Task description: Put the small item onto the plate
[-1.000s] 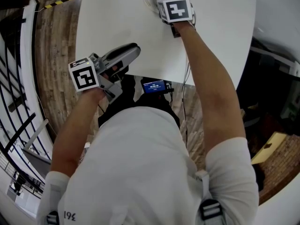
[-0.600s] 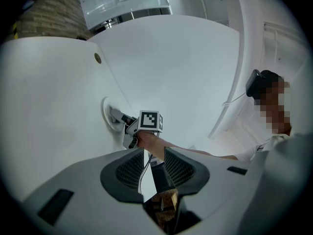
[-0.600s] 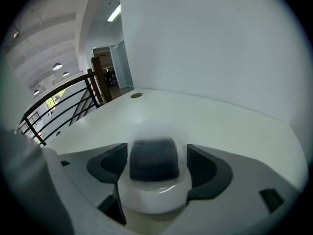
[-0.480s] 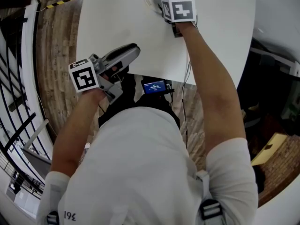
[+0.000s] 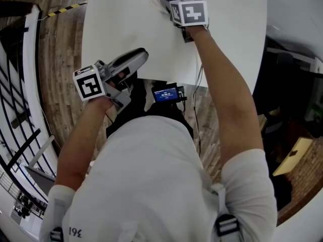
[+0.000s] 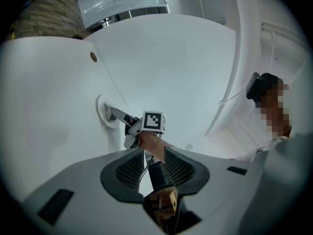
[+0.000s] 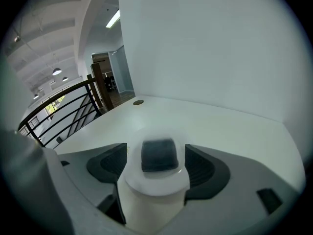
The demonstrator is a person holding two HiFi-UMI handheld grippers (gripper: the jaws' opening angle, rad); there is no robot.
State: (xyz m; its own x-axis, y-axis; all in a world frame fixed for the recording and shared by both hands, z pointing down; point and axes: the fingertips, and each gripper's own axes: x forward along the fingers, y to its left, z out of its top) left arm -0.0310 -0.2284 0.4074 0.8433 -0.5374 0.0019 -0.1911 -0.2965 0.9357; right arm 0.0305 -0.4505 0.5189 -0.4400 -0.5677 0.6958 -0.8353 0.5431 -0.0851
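Plate (image 7: pixel 146 182) holds small item (image 7: pixel 159 156) between just-opened jaws of right hand-held gripper (image 7: pixel 156 150); left hand-held gripper (image 6: pixel 154 152) slightly apart.

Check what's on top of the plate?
A small dark block lies on the plate, between the right gripper's jaws, which have just been opening. In the head view that gripper covers the block and part of the plate.

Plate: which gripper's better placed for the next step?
Right: right gripper straddles the dark item on the plate, jaws just opened, likely needs only to withdraw; left gripper sits at the table's near edge.
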